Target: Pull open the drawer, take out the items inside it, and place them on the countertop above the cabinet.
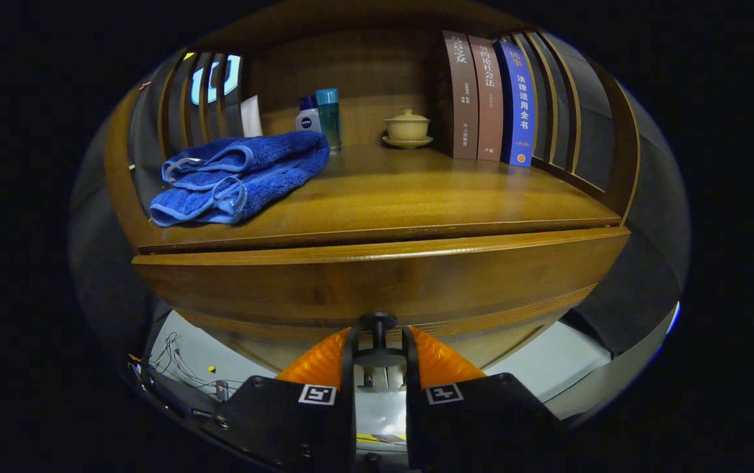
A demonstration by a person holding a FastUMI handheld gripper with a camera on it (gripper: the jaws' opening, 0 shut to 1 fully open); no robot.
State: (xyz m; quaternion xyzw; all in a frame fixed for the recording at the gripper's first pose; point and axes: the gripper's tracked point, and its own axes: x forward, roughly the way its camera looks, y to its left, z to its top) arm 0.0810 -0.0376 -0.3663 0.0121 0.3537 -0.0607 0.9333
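Note:
A wooden cabinet fills the space ahead, with its drawer front (377, 282) just beyond my fingers. A small black knob (377, 323) sticks out of the drawer's lower middle. My gripper (378, 351) is shut on this knob, one finger pressing on each side of its round head. A thin dark gap runs between the drawer's top edge and the countertop (416, 197) above it. What lies inside the drawer is hidden.
On the countertop a folded blue towel (239, 176) lies at the left. Behind it stand two small bottles (321, 115), with a lidded cup on a saucer (407, 127) at the back middle and three upright books (490, 98) at the right. Slatted wooden sides close the shelf.

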